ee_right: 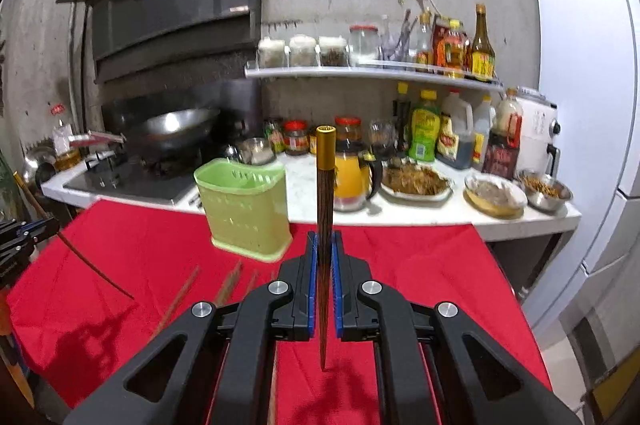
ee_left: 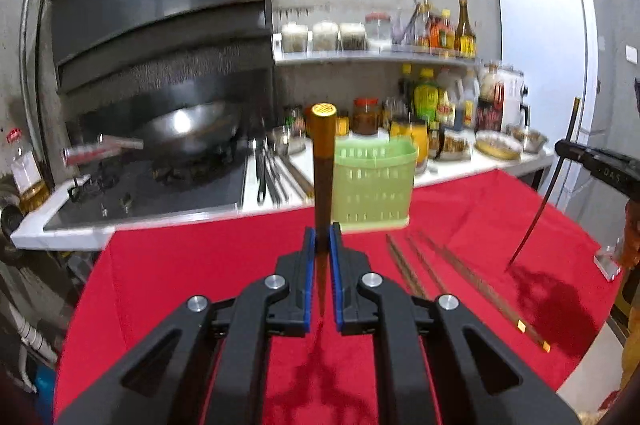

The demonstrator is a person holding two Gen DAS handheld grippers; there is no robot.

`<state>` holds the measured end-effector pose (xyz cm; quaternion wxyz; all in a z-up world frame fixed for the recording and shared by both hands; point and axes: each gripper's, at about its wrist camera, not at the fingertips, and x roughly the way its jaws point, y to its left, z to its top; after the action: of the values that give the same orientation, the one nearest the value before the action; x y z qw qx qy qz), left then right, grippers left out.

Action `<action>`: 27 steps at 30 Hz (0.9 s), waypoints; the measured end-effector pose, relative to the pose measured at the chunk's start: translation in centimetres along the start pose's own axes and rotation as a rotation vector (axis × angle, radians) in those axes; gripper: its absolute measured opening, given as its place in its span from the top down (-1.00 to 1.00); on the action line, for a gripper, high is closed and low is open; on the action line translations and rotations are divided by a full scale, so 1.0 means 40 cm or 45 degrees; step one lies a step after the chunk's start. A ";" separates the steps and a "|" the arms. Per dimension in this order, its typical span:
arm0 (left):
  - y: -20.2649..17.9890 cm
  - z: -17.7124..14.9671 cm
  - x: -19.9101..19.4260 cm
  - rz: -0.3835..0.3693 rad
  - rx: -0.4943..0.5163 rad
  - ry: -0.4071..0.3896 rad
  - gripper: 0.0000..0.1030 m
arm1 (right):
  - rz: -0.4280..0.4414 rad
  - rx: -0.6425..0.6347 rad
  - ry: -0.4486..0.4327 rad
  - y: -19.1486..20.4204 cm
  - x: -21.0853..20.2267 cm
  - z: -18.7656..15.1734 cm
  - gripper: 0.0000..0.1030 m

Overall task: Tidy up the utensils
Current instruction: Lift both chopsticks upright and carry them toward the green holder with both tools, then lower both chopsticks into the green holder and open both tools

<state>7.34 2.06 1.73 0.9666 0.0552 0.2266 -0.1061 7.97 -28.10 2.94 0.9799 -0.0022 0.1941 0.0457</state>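
Note:
My left gripper (ee_left: 323, 231) is shut on a dark wooden chopstick (ee_left: 323, 161) with a gold cap, held upright, thin tip down over the red cloth. My right gripper (ee_right: 325, 239) is shut on a second gold-capped chopstick (ee_right: 325, 193), also upright. A light green slotted utensil holder (ee_left: 374, 183) (ee_right: 245, 207) stands at the far edge of the red cloth, just beyond both grippers. Several more chopsticks (ee_left: 460, 273) (ee_right: 228, 285) lie flat on the cloth near the holder. In the left wrist view the right gripper (ee_left: 568, 147) with its chopstick shows at the right edge.
A red cloth (ee_left: 200, 265) (ee_right: 420, 265) covers the table. Behind it runs a white counter (ee_right: 400, 213) with a stove (ee_left: 152, 185), a wok (ee_left: 188, 129), jars, bottles and bowls of food. A white fridge (ee_right: 580, 85) stands at the right.

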 end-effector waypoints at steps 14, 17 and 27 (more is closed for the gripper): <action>-0.053 0.371 0.162 -0.118 0.035 -0.283 0.87 | 0.147 -0.086 -0.355 0.124 0.165 0.325 0.87; -0.066 0.371 0.262 -0.135 0.038 -0.220 0.87 | 0.176 -0.058 -0.276 0.125 0.259 0.311 0.87; -0.054 0.254 0.494 -0.147 0.023 0.047 0.87 | 0.217 -0.029 -0.011 0.112 0.459 0.178 0.86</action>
<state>28.48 -5.17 1.75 0.9540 0.0525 0.2463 -0.1625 27.20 -21.87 2.60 0.9732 0.0033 0.1887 0.1311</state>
